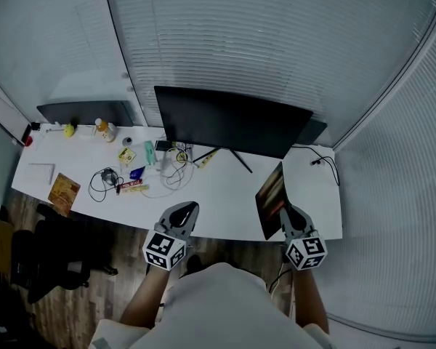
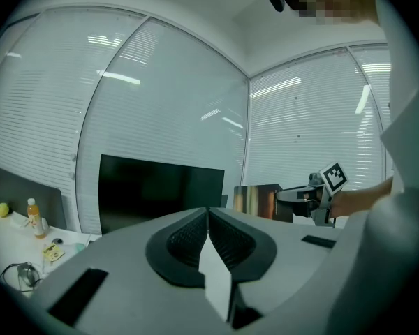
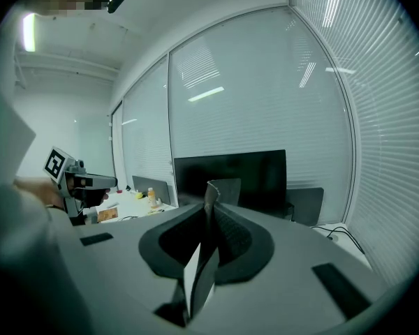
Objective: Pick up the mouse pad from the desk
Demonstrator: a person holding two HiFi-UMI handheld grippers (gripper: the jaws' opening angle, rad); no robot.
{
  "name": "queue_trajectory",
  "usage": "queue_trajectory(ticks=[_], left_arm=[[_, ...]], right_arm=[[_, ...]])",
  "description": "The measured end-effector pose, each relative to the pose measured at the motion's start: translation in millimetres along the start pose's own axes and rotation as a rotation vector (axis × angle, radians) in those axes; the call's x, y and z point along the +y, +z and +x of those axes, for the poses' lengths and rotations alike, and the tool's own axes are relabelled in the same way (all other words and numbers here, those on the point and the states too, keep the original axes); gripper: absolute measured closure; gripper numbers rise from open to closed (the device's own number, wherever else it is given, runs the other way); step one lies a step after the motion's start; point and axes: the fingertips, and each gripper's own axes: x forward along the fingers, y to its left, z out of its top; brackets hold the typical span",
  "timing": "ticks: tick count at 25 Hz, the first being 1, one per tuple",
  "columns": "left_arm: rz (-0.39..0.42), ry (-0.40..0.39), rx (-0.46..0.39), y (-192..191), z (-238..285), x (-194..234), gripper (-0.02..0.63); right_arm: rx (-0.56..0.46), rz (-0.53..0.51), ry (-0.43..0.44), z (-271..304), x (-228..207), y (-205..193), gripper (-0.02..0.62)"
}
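Observation:
The mouse pad (image 1: 270, 193), a dark sheet with a coloured print, hangs tilted above the right end of the white desk (image 1: 225, 195). My right gripper (image 1: 287, 214) is shut on its near edge. In the right gripper view the pad (image 3: 227, 188) runs edge-on between the jaws of the right gripper (image 3: 211, 211) and sticks up past them. My left gripper (image 1: 187, 211) hovers over the desk's front edge, shut with nothing between its jaws. From the left gripper view, the left gripper (image 2: 208, 213) has its pads touching, and the lifted pad (image 2: 255, 201) shows beside the right gripper (image 2: 302, 195).
A black monitor (image 1: 232, 122) stands at the back of the desk, its stand legs behind the pad. Tangled cables (image 1: 105, 180), a bottle (image 1: 104, 129), an orange booklet (image 1: 63, 191) and small items lie on the left half. An office chair (image 1: 51, 257) stands at the lower left.

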Motion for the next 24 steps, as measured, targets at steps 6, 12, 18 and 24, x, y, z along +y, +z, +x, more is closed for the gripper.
queue_trajectory(ticks=[6, 12, 18, 24], left_arm=[[0.003, 0.004, 0.001, 2, 3, 4, 0.581], [0.006, 0.008, 0.002, 1, 5, 9, 0.58], [0.007, 0.011, -0.005, 3, 5, 11, 0.58], [0.001, 0.007, -0.005, 2, 5, 10, 0.581]], right_arm=[[-0.013, 0.004, 0.006, 5, 1, 5, 0.545], [-0.025, -0.002, 0.009, 9, 1, 11, 0.545], [-0.038, -0.004, 0.005, 11, 0, 15, 0.545], [-0.039, -0.003, 0.001, 13, 0, 14, 0.545]])
